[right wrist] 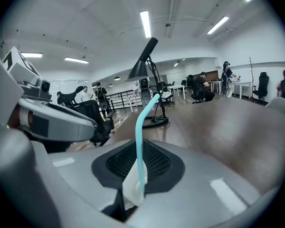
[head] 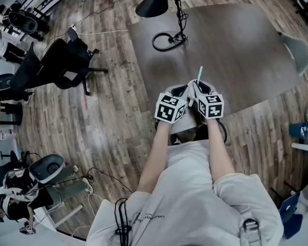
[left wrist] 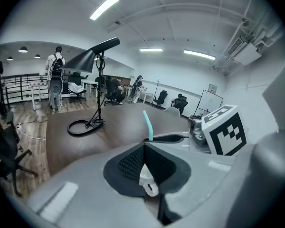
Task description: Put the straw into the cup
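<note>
A teal straw (head: pixel 199 75) stands up from my right gripper (head: pixel 204 92), which is shut on it near its lower end. In the right gripper view the straw (right wrist: pixel 142 137) rises between the jaws with a white paper scrap (right wrist: pixel 131 186) pinched beside it. My left gripper (head: pixel 177 95) sits close against the right one, over the table's near edge. Its jaws are shut on a small white paper scrap (left wrist: pixel 147 178). From the left gripper view the straw (left wrist: pixel 148 125) shows just beyond the jaw tips. No cup appears in any view.
A black desk lamp (head: pixel 158 3) with a coiled cable (head: pixel 168 40) stands on the dark brown table (head: pixel 241 45). A black office chair (head: pixel 61 63) is at the left, a grey chair (head: pixel 300 53) at the table's right. People stand far back (left wrist: pixel 54 77).
</note>
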`<state>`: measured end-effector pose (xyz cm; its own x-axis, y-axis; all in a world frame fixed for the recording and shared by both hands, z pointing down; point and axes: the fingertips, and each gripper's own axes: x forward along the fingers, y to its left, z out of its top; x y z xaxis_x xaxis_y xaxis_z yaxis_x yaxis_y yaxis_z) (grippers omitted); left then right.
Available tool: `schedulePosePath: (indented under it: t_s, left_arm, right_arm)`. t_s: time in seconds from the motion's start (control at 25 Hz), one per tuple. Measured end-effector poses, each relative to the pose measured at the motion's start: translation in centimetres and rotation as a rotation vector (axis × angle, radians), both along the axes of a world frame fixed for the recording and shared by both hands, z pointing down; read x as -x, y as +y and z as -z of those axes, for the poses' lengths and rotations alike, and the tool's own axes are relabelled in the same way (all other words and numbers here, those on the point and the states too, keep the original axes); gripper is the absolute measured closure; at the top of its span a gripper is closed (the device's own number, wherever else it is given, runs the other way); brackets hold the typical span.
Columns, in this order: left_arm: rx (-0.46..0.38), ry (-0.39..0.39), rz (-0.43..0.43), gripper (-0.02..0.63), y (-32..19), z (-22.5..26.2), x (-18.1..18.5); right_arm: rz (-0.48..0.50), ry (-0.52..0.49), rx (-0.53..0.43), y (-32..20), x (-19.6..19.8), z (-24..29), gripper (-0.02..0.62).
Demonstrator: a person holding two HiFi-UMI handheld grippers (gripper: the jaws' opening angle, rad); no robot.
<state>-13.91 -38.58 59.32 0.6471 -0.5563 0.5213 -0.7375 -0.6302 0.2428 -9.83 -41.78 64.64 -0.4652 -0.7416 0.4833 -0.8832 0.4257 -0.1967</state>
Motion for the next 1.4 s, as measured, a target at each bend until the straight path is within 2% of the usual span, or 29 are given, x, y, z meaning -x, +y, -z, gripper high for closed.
schedulePosePath:
  t_s: [0.24, 0.36, 0.72, 0.88, 1.0, 1.16, 1.4]
  left_arm:
    - [-0.007, 0.009, -0.012, 0.606, -0.1, 0.5, -0.3]
    - [-0.009, 0.009, -0.016, 0.606, -0.2, 0.5, -0.4]
    - [0.019, 0.01, -0.015, 0.606, 0.4, 0.1, -1.1]
    - [0.025, 0.008, 0.002, 0.606, 0.8, 0.2, -1.4]
    - [0.029, 0.002, 0.044, 0.606, 0.9, 0.2, -1.6]
    - [0.03, -0.002, 0.141, 0.606, 0.7, 0.3, -1.5]
    - [0.01, 0.023, 0.34, 0.606, 1.3, 1.6, -2.3]
  right_arm:
    - [0.017, 0.016, 0.044, 0.5, 0.1, -1.2, 0.515]
    - [0.012, 0.029, 0.051, 0.5, 0.1, -1.5, 0.571]
    - [-0.016, 0.005, 0.049, 1.1, -1.3, -0.5, 0.571]
    - [0.001, -0.003, 0.057, 1.6, -1.7, 0.0, 0.571]
    - [0.041, -0.027, 0.061, 1.8, -1.8, 0.5, 0.571]
    - [0.147, -0.023, 0.064, 1.7, -1.7, 1.2, 0.571]
    - [0.275, -0.018, 0.069, 2.6, -4.1, 2.8, 0.571]
